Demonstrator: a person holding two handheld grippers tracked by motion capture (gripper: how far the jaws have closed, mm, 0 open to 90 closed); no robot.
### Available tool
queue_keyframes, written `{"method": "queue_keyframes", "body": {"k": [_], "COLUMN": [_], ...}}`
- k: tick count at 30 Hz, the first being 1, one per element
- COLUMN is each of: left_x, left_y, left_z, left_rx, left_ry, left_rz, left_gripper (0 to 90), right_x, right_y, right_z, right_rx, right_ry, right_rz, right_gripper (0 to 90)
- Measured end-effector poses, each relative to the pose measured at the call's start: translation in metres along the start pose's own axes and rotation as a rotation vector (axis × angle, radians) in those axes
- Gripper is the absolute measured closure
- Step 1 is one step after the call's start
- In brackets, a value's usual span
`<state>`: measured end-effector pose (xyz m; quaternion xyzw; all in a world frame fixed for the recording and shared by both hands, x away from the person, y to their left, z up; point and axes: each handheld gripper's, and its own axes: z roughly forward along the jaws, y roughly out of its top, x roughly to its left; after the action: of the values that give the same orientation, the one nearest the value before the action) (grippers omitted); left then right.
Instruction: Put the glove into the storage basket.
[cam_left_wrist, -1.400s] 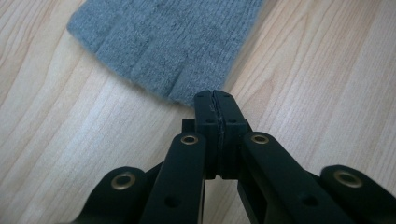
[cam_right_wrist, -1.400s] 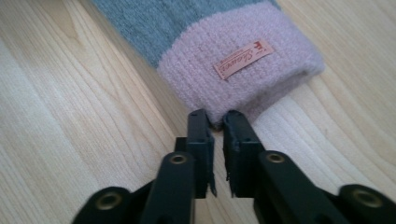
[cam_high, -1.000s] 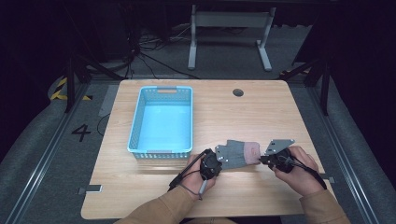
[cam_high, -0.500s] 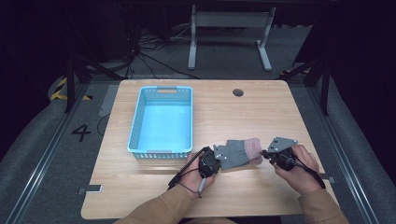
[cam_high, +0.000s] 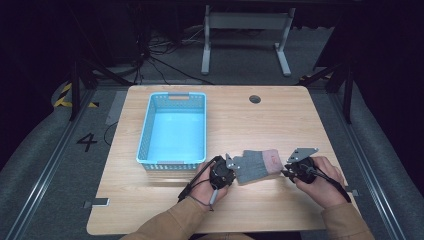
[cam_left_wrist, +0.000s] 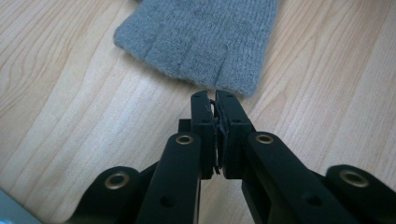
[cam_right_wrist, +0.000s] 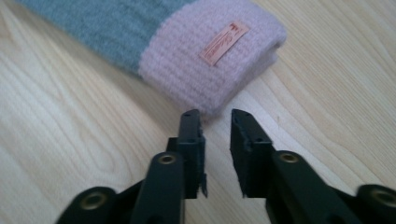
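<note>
A light blue basket (cam_high: 173, 130) sits on the left half of the wooden surface (cam_high: 260, 120). Near the front edge, the left gripper (cam_left_wrist: 214, 99) has its jaws pressed together just at the finger end of a grey glove (cam_high: 255, 164). The right gripper (cam_right_wrist: 215, 117), jaws spread, sits just before the glove's pink cuff (cam_right_wrist: 212, 56).
</note>
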<state>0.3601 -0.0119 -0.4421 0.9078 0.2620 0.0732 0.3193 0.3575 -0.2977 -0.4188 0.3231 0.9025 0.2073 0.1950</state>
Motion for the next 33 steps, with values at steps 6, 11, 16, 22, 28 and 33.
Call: {"method": "queue_keyframes", "body": {"k": [6, 11, 16, 22, 28, 33], "left_x": [0.001, 0.001, 0.003, 0.001, 0.004, 0.007], "left_y": [0.004, 0.007, 0.008, 0.014, 0.027, 0.039], "left_z": [-0.006, -0.011, -0.017, -0.026, -0.03, -0.029], "left_rx": [-0.022, -0.04, -0.056, -0.057, -0.062, -0.066], "left_ry": [-0.007, -0.014, -0.02, -0.055, -0.077, -0.073], "left_rz": [-0.005, -0.007, -0.015, -0.007, 0.002, -0.006], "left_gripper": [79.1, 72.2, 66.5, 59.9, 54.5, 48.3], "right_x": [-0.002, -0.006, -0.008, -0.012, -0.012, -0.015], "right_y": [-0.003, -0.006, -0.008, -0.01, -0.014, -0.02], "right_z": [-0.01, -0.018, -0.023, -0.025, -0.024, -0.026], "right_rx": [-0.021, -0.059, -0.1, -0.127, -0.134, -0.137], "right_ry": [-0.031, -0.028, -0.004, 0.011, 0.022, 0.019], "right_rz": [0.007, 0.046, 0.081, 0.119, 0.14, 0.159], "right_gripper": [71.0, 68.8, 65.2, 60.5, 57.8, 57.3]}}
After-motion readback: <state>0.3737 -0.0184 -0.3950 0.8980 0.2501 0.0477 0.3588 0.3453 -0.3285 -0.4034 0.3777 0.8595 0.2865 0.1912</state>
